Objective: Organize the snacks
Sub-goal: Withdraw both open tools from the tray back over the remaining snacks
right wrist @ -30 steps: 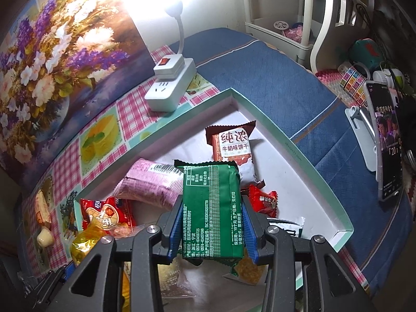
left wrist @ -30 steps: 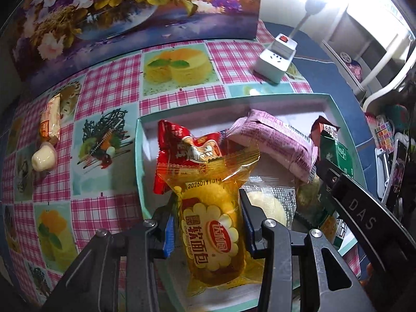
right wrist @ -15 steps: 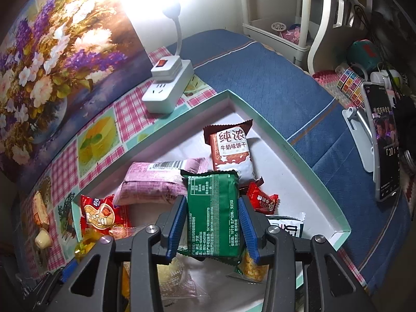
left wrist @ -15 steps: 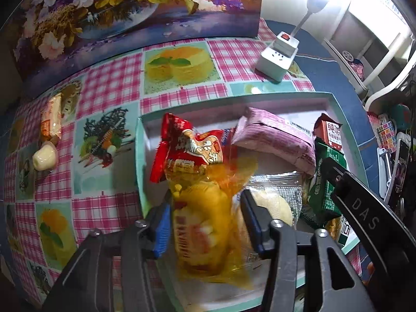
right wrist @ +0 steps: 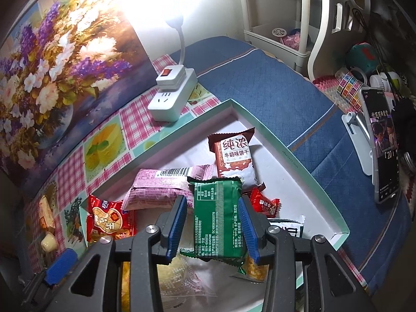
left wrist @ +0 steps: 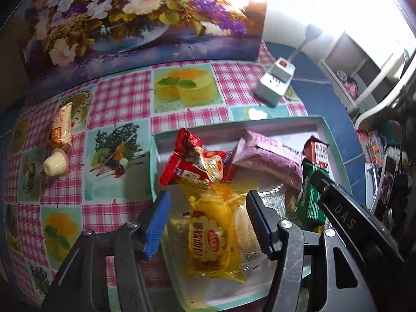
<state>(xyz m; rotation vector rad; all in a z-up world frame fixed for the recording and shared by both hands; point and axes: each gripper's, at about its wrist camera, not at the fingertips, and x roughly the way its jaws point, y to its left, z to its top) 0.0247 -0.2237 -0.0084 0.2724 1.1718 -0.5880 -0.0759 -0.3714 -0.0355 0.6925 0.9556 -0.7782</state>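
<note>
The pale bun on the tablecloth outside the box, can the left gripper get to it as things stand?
Probably yes. The left gripper is open, its jaws just opened off the yellow bread pack in the box. The bun lies uncovered, with only the orange packet beside it.

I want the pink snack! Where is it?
The pink snack packet lies inside the teal-edged box, toward its far-left side in the right wrist view, between the red peanut packet and the brown-and-white milk biscuit packet.

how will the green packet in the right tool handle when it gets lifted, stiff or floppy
The green packet looks flat and holds its shape between the right tool pads, so probably fairly stiff. Its glossy film is likely slippery. It seems light.
</note>
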